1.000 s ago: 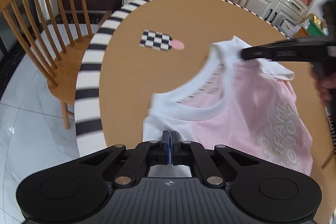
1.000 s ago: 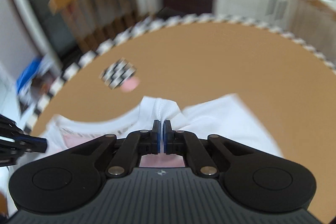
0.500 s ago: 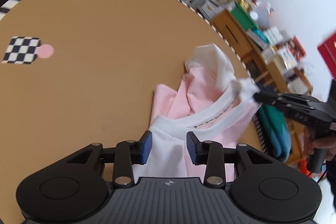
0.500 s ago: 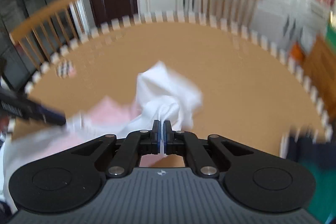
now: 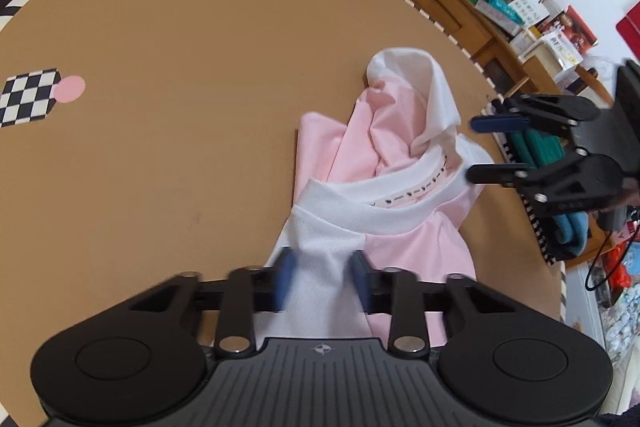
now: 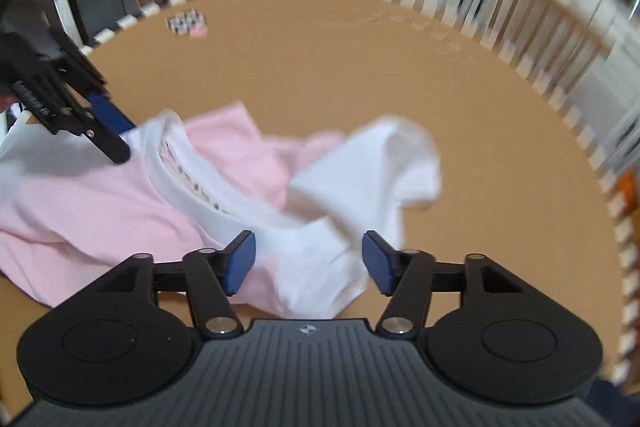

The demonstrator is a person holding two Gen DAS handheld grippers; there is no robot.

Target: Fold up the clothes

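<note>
Shirt (image 5: 384, 187) lies bunched near the table's (image 5: 180, 27) right edge, pink body rumpled, one white sleeve (image 6: 384, 163) flipped over. Your left gripper (image 5: 320, 277) stands wide over the white shoulder; your right gripper (image 6: 308, 261) is wide too, holding nothing. Regrip both shoulders at the seams, level, then pull apart and drag flat toward the table's middle before you fold.
</note>
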